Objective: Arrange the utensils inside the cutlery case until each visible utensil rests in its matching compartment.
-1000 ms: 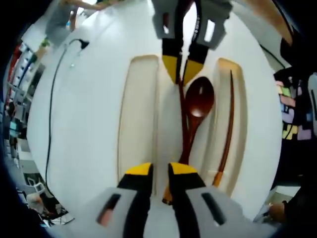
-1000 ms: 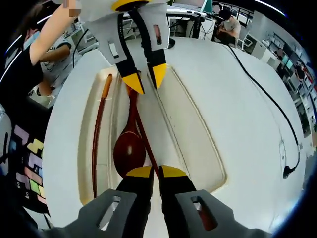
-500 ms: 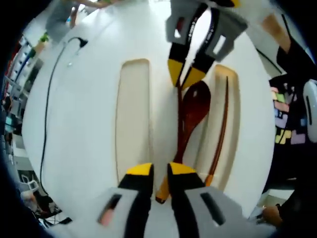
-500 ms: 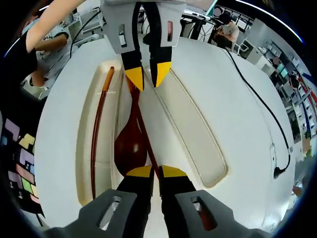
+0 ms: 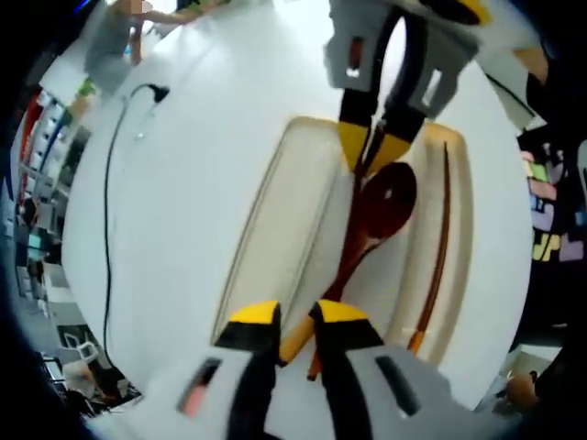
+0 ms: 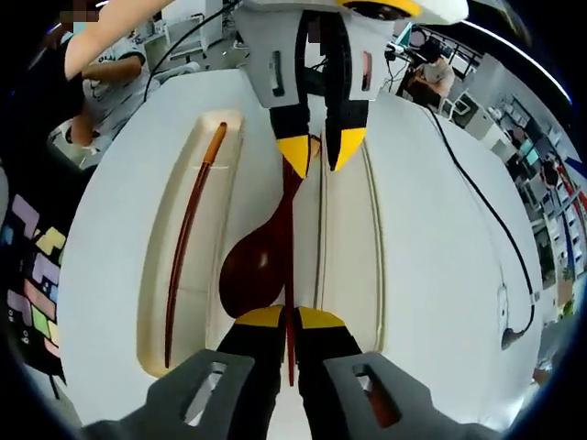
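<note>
A cream cutlery case (image 5: 275, 229) (image 6: 348, 247) with three long compartments lies on the white table. A dark red spoon (image 5: 385, 197) (image 6: 257, 275) rests in its middle compartment. One red chopstick (image 5: 438, 238) (image 6: 188, 243) lies in an outer compartment, and the other outer compartment holds nothing. A second chopstick (image 6: 291, 353) crosses the spoon, and my right gripper (image 6: 289, 317) (image 5: 371, 151) is shut on its end. My left gripper (image 5: 296, 314) (image 6: 321, 151) stands at the opposite end. Its jaws are close together around the spoon's orange handle tip, with the chopstick's other end beside it.
A black cable (image 5: 110, 211) (image 6: 486, 206) trails over the table beside the case. Coloured puzzle pieces (image 5: 541, 220) (image 6: 37, 284) sit beyond the table's edge on the chopstick side. A person (image 6: 101, 37) stands past the far rim.
In the left gripper view the case's far end has swung right against the unmoved cable, and the right gripper went with it. The right gripper view now looks straight down the case.
</note>
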A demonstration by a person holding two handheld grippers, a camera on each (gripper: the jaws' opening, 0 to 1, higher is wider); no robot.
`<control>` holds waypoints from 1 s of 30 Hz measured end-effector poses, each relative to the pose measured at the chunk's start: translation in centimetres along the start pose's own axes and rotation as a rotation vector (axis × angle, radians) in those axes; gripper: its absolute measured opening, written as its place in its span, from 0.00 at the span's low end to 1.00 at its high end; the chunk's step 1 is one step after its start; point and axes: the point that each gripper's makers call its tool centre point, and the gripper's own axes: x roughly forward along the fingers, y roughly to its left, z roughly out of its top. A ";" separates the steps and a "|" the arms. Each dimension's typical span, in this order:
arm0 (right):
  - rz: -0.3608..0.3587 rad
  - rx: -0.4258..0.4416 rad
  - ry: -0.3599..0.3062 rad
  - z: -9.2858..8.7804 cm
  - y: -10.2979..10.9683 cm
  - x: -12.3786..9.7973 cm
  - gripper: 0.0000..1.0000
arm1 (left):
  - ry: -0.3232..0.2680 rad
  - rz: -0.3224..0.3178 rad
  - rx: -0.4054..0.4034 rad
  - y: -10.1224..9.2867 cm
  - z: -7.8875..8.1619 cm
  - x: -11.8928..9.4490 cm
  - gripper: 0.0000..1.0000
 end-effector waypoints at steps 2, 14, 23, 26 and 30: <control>-0.010 -0.031 -0.009 0.0 0.1 0.0 0.01 | 0.005 0.003 -0.012 0.1 0.0 0.0 0.15; -0.017 -0.002 -0.022 0.1 -0.1 0.0 0.01 | 0.002 0.032 0.038 0.1 0.9 0.8 0.19; -0.031 0.041 -0.040 0.0 -0.1 -0.1 0.01 | 0.057 0.081 0.115 0.3 0.8 1.0 0.24; -0.036 0.062 -0.046 0.0 -0.1 -0.1 0.01 | 0.063 0.060 0.127 -0.2 0.8 1.0 0.25; -0.047 0.080 -0.029 0.0 -0.1 -0.1 0.01 | 0.061 0.041 0.113 -0.2 0.8 0.4 0.25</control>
